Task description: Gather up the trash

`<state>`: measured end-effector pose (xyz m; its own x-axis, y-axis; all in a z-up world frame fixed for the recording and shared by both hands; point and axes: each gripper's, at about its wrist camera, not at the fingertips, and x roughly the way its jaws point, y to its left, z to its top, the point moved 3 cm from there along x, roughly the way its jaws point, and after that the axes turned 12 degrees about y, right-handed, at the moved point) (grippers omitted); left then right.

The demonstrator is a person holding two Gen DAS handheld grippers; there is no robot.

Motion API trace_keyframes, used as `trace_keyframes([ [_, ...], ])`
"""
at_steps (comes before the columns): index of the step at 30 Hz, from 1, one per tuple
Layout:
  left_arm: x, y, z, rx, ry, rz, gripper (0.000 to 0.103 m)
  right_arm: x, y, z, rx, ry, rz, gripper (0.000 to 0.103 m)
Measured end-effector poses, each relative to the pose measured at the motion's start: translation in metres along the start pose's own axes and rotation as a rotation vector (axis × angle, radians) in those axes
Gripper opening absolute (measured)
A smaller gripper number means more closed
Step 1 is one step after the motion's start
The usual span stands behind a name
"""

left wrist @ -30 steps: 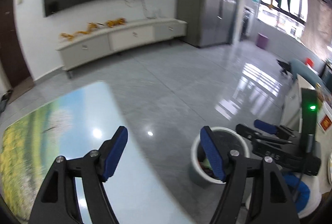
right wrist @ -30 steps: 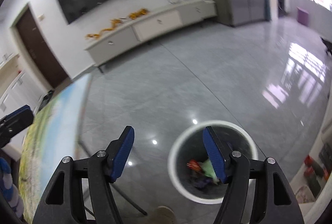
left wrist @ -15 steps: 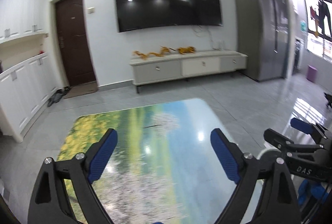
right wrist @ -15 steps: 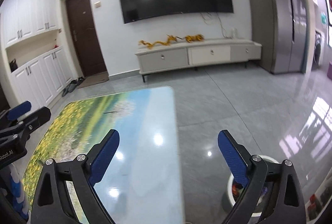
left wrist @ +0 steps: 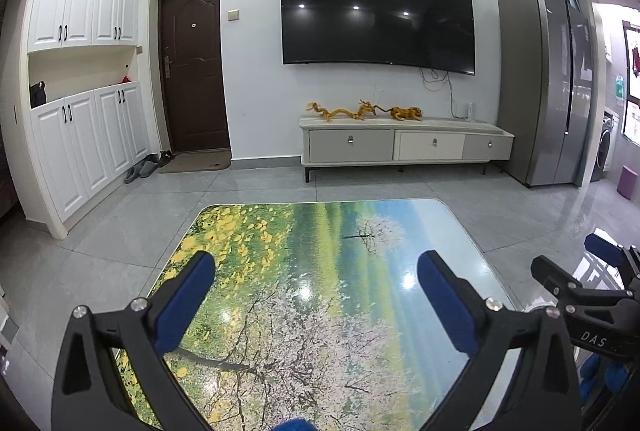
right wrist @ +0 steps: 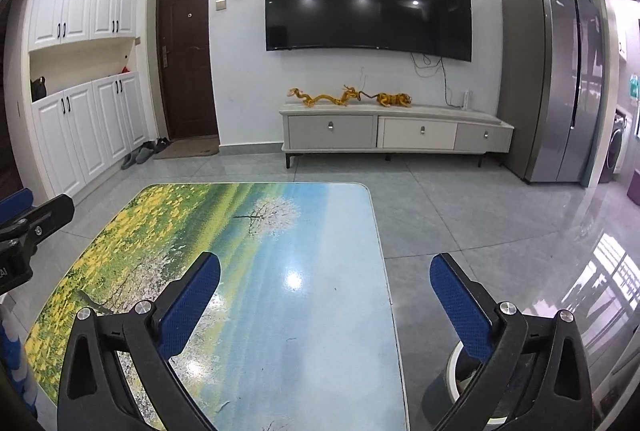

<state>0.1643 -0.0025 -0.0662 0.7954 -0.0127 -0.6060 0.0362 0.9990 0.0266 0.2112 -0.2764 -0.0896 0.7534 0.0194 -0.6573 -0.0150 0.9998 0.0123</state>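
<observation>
My left gripper (left wrist: 316, 295) is open and empty above a low table (left wrist: 304, 231) with a printed landscape top. My right gripper (right wrist: 324, 295) is open and empty over the table's right edge (right wrist: 376, 223). A round white-rimmed trash bin (right wrist: 460, 371) stands on the floor at the table's right, mostly hidden behind my right finger. No loose trash shows on the table top. The right gripper shows at the right of the left wrist view (left wrist: 576, 291), and the left gripper at the left of the right wrist view (right wrist: 28, 227).
A TV stand (left wrist: 404, 143) with golden figurines stands under a wall TV (left wrist: 376, 15) at the far wall. A grey fridge (left wrist: 548, 87) is at the right, white cabinets (left wrist: 80, 135) and a brown door (left wrist: 192, 71) at the left. Grey tiled floor (right wrist: 460, 207) surrounds the table.
Both grippers swung up and left from looking down at the trash bin to facing level across the table toward the TV wall. Both stayed open and empty.
</observation>
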Motion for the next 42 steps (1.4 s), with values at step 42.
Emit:
trace_keyframes([
  [42, -0.014, -0.021, -0.012, 0.025, -0.041, 0.068, 0.103, -0.036, -0.035, -0.009, 0.022, -0.084, -0.236, 0.103],
])
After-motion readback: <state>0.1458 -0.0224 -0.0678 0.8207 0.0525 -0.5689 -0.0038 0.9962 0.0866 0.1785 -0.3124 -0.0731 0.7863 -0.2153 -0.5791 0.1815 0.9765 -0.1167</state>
